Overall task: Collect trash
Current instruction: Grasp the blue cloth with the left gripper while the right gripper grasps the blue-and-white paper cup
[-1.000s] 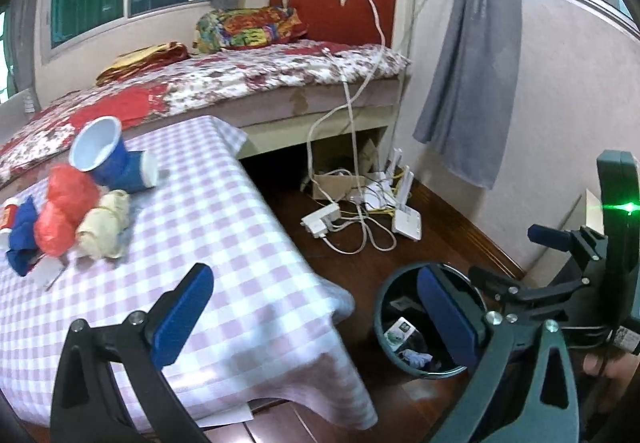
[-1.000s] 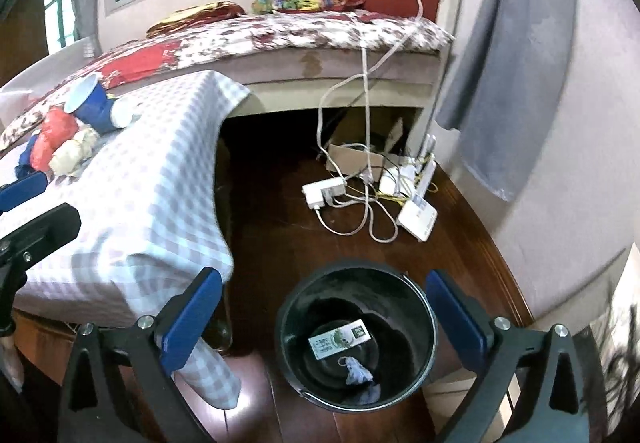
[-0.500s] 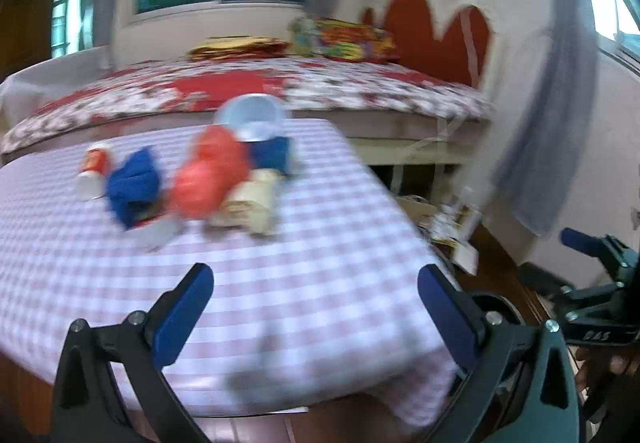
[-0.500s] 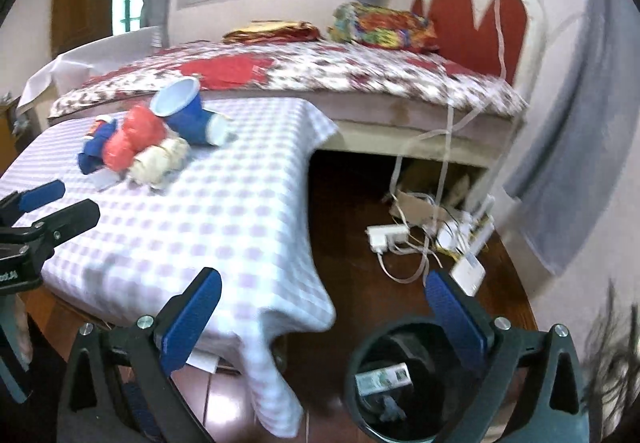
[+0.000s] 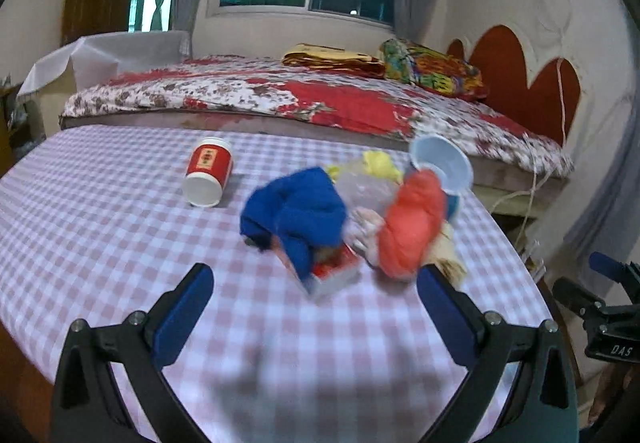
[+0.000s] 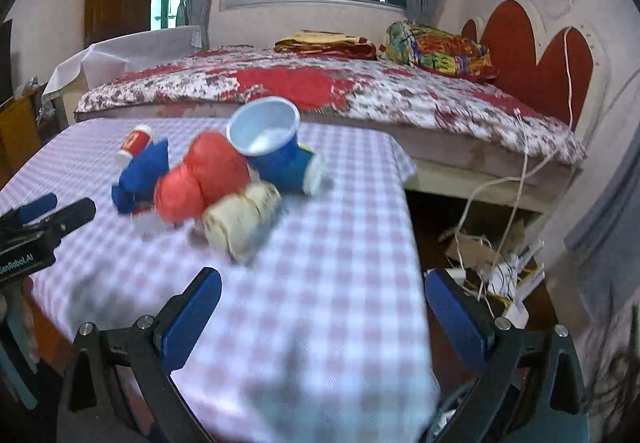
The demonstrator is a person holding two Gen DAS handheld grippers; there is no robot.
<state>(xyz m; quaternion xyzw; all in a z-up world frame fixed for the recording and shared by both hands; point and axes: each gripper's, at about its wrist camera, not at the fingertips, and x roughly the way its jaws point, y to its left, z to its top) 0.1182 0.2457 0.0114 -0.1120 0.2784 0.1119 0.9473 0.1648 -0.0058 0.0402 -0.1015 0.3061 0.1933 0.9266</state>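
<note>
The left gripper (image 5: 314,305) hangs over the near edge of the counter (image 5: 100,227), its blue-padded jaws spread wide and holding nothing. The right gripper (image 6: 322,307) is likewise spread wide and empty above the checked cloth.

At 12 o'clock from the left jaws lies the trash heap: a small flat box (image 5: 334,275) with a crumpled blue wad (image 5: 298,213) on top, and a red-orange plastic bundle (image 5: 412,223) touching at 1 o'clock.

In the right view a cream paper roll (image 6: 240,221) lies nearest, at 11 o'clock. Behind the bundle a blue paper cup (image 6: 272,149) lies tipped, its white inside showing nothing.

A red-and-white cup (image 5: 207,173) lies on its side apart, at 11 o'clock in the left view. Beyond stands the bed (image 6: 400,91).
</note>
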